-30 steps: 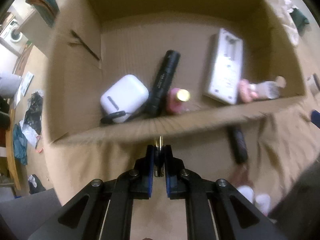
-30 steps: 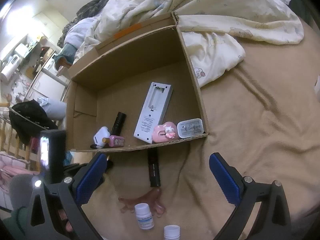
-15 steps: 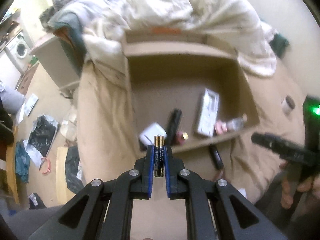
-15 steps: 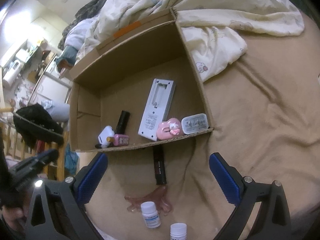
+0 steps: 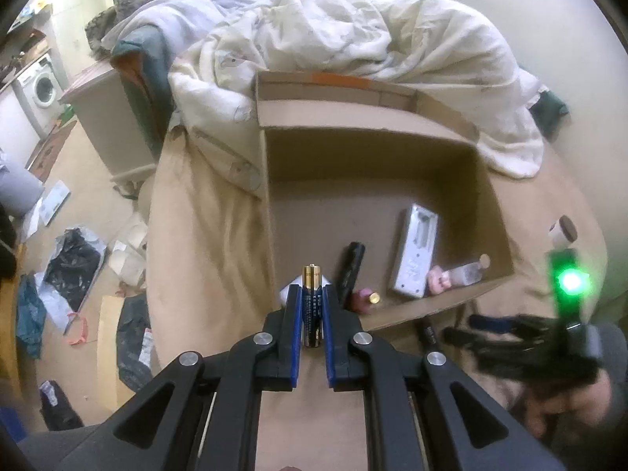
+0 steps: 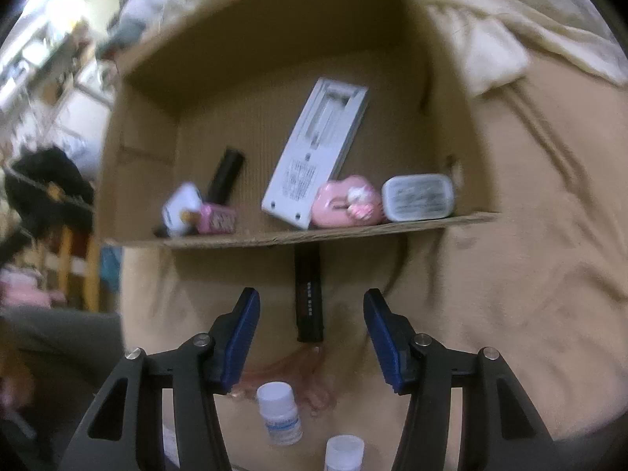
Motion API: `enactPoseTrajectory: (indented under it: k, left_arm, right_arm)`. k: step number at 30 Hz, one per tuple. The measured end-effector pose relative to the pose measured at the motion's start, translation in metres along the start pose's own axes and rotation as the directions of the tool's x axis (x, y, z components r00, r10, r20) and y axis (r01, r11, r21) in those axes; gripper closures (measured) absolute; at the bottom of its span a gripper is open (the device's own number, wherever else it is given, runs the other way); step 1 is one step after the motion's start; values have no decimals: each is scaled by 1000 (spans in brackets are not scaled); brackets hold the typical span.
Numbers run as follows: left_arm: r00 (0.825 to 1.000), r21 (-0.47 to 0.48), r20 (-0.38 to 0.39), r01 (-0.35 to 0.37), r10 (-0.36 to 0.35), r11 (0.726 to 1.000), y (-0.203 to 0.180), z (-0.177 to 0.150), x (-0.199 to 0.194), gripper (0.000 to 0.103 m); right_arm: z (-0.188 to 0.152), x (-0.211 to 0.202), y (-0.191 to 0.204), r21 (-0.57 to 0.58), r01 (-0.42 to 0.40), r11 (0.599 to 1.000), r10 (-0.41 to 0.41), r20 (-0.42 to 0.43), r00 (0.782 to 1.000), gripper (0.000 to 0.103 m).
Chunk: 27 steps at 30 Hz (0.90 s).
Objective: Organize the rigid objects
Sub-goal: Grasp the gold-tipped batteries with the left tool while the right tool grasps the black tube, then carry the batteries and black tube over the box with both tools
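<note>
My left gripper (image 5: 312, 294) is shut on a blue-and-gold battery (image 5: 312, 306) and holds it upright above the near left corner of the open cardboard box (image 5: 392, 149). In the box (image 6: 274, 39) lie a white remote-like slab (image 6: 318, 149), a black flashlight (image 6: 227, 174), a white earbud case (image 6: 180, 208), a pink bottle (image 6: 219, 219), a pink toy (image 6: 345, 202) and a clear case (image 6: 418, 196). On the tan blanket just in front of the box lies a black tube (image 6: 308, 274). My right gripper (image 6: 311, 296) straddles it with its jaws closing, and the pads are clear of it.
Two white pill bottles (image 6: 278, 412) (image 6: 343, 451) and a pink translucent clip (image 6: 314, 373) lie close under the right gripper. A rumpled duvet (image 5: 353, 39) is heaped behind the box. A small jar (image 5: 563, 229) stands to its right. The cluttered floor drops off on the left.
The left gripper rose and drew back from the box with the battery still in it. The right gripper dropped toward the black tube and its jaws narrowed around it.
</note>
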<state>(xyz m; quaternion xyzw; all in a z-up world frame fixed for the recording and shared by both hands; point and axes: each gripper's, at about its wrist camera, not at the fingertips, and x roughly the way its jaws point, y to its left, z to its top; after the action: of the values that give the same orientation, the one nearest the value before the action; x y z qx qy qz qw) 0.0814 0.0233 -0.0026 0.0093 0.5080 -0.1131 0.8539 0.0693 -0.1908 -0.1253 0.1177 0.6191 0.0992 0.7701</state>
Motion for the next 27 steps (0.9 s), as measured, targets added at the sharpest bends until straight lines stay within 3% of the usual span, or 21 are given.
enactPoseTrajectory:
  k: [6,12,14,15,16,27]
  left_arm:
    - [998,-14,-53,20,-21,1000,0,-3,8,94]
    - [998,-39,-58,24,-26,999,5,-4,7,94]
    - [998,-44,-59,25,-27,999,5,-4,7,94]
    - [998,-41,-57,25,-28,999,5,-4,7,94]
    - [998,-37,-55,23,-25,999,4,-4,7,94]
    - [998,-34,-60,-15,13,999,8,-7,11,94]
  right_arm:
    - [2,44,21,-68,127,990,-131,-55,990,44]
    - [-2,61,45,-195,249,949,-254,0,967,49]
    - [-3,60,47,-207,263,942,-264,22,964,64]
    - [-4,58,49,-222,270,937,-269,32,962,80]
    - [-6,57,50,-235,268,934,-267,38,963,82]
    - [-12,27,41,-221,192,956,-186,49,981,83]
